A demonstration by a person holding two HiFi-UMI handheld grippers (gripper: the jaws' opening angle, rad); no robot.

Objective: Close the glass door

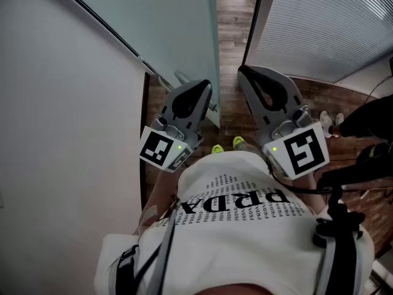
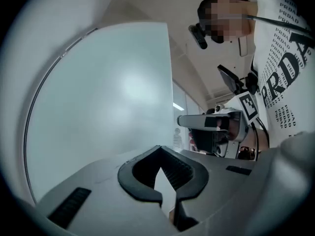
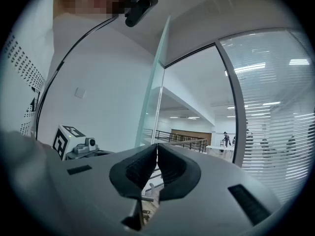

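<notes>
Both empty, fingers point(image 2: 134, 180) closed: left gripper point(image 1: 206, 86) | right gripper point(image 1: 243, 70) | glass door point(image 1: 178, 23) frosted, ajar.

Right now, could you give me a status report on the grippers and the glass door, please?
Left gripper and right gripper shut, empty. Glass door open, left gripper by its free edge, contact unclear. Gap to door frame looks clear.
</notes>
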